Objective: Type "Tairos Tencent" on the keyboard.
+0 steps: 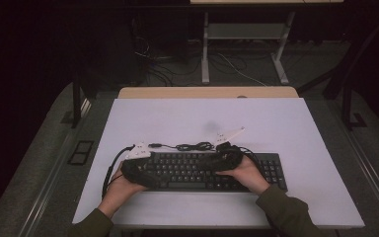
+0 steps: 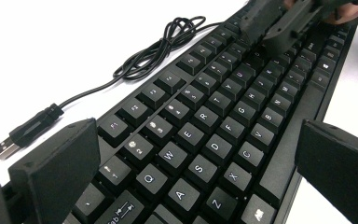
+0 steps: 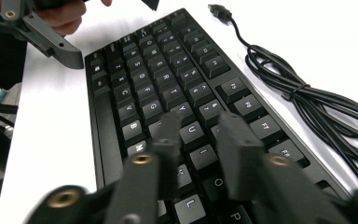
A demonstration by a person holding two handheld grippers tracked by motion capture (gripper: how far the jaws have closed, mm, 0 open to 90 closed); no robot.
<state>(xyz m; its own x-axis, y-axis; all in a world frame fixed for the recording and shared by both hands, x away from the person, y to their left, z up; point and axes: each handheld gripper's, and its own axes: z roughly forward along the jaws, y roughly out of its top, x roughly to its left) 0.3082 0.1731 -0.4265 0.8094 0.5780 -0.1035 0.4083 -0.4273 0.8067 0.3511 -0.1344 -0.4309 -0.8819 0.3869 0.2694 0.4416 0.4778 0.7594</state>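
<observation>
**Two grippers poised over the keyboard, one at each end**

We are working over a black keyboard (image 1: 202, 170) that is lying on the near half of the white table (image 1: 286, 128), its long axis running left to right across the table. Its cable (image 1: 190, 146) is lying bundled just beyond the far edge, with the USB plug (image 2: 7, 148) resting loose on the table at the left.

We are holding the left gripper (image 2: 196, 158) over the keyboard's left end with its jaws spread wide, one on each side of the keyboard's width and nothing pressed between them. We are holding the right gripper (image 3: 198, 135) over the right part of the main keys; its jaws are standing partly parted, tips just above the keys around U and I, gripping nothing. Whether the tips are touching the keycaps, we cannot tell.

The keyboard is lying directly beneath both grippers. The left jaws are already straddling it across its short axis, so we are judging that this gripper is the better placed to clamp the keyboard.
</observation>
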